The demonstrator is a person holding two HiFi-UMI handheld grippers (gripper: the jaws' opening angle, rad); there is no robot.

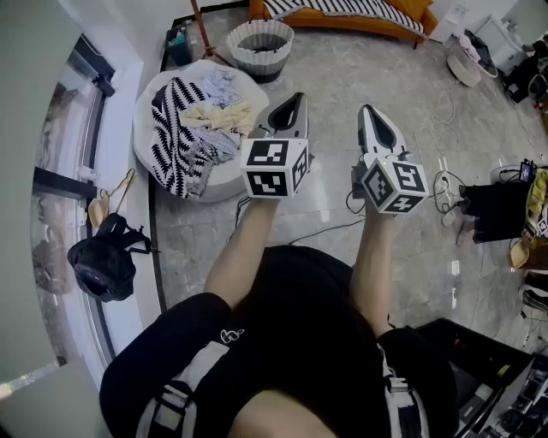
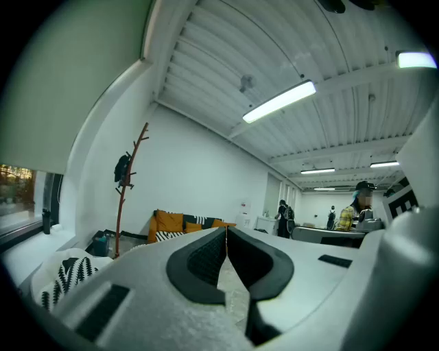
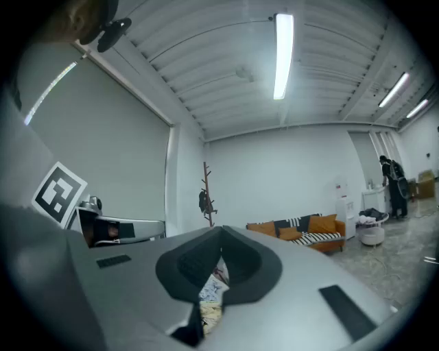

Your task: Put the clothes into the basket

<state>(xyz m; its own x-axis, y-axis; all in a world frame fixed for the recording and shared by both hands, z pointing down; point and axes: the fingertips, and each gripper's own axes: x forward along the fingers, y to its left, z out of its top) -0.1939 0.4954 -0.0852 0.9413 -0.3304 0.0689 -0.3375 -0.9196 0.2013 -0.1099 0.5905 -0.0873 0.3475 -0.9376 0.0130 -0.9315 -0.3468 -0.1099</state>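
Grey marble floor (image 1: 342,77), orange sofa (image 1: 342,19) by far wall. Clothes (image 1: 199,128) heaped on round white worktop (image 1: 144,128), left of me; basket (image 1: 259,47) on floor beyond. My left claw (image 2: 226,240) and right claw (image 3: 221,241) both pinched together, empty.

Clothes (image 1: 205,120): we note a black-and-white zigzag piece at left, a pale yellow one mid-heap, a light blue-grey print at the far side.
Round table (image 1: 224,184): white.
Basket (image 1: 248,56): pale grey ribbing, darker grey base band.
Sofa (image 1: 342,24): orange; we see black-and-white stripes along its seat.
Floor (image 1: 360,77): glossy grey marbling.
Left gripper (image 1: 295,101), right gripper (image 1: 370,113): pale grey shells, black pads; marker cubes in black-and-white squares.
Coat stand (image 2: 123,199): reddish brown.
Bag (image 1: 103,265), near left: black.
Shirt (image 1: 300,342), near: black, small white mark on one sleeve.
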